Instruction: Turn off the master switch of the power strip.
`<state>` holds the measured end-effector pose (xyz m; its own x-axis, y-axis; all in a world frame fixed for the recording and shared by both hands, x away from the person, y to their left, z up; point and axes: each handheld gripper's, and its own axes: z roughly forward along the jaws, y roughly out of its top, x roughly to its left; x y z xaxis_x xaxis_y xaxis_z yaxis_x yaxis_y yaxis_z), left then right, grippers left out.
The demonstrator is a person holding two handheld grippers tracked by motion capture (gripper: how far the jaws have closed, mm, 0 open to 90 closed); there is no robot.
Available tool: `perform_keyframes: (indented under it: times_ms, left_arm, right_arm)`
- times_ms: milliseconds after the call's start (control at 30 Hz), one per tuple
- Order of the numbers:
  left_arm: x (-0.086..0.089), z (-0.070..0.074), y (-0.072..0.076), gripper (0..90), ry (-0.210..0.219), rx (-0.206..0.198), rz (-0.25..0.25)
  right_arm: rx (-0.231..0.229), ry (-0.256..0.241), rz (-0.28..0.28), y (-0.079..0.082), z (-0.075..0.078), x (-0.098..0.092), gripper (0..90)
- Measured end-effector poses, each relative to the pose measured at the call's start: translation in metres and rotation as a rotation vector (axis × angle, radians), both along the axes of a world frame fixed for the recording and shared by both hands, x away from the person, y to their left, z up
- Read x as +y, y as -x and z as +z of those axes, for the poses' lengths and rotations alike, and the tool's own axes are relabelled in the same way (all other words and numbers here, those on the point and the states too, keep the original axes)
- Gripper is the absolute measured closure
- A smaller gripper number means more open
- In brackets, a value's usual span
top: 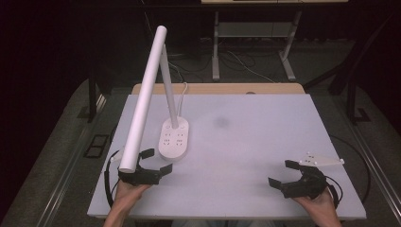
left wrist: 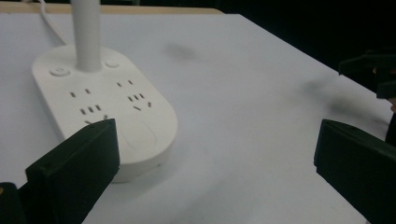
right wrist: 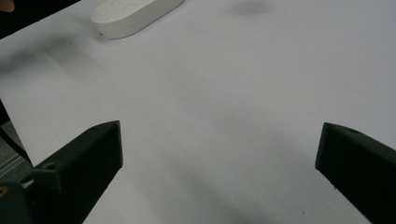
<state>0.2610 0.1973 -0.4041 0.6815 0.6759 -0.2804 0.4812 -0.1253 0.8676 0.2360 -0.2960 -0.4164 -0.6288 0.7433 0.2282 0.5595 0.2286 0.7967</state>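
A white desk lamp stands on the table, its oval base [top: 173,138] set with socket holes and two round buttons. Its long tube head [top: 142,99] slants down toward the front left. My left gripper [top: 156,161] is open at the front left, just before the base [left wrist: 102,107] and partly under the tube's low end. At the front right my right gripper [top: 283,173] is open over bare table, nothing between its jaws. In the right gripper view the base [right wrist: 135,16] lies far off at the top left.
The white table top [top: 246,137] has a faint dark smudge [top: 221,122] near its middle. A white cord [top: 182,92] runs from the lamp base off the table's back edge. Behind the table are a wooden board edge [top: 222,88], metal desk legs and floor cables.
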Motion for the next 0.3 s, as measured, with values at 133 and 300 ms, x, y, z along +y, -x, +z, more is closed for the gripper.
perform_keyframes:
  times_ms: [133, 300]
  left_arm:
    - [-0.006, -0.0061, 0.0038, 0.0, -0.018, 0.008, -0.049]
    - [-0.005, -0.0089, 0.0043, 0.0, -0.021, 0.008, -0.043]
  right_arm:
    - [-0.003, -0.006, 0.002, 0.0005, 0.0003, -0.0009, 0.2]
    - [-0.004, -0.015, 0.009, 0.0021, 0.0002, -0.0014, 0.2]
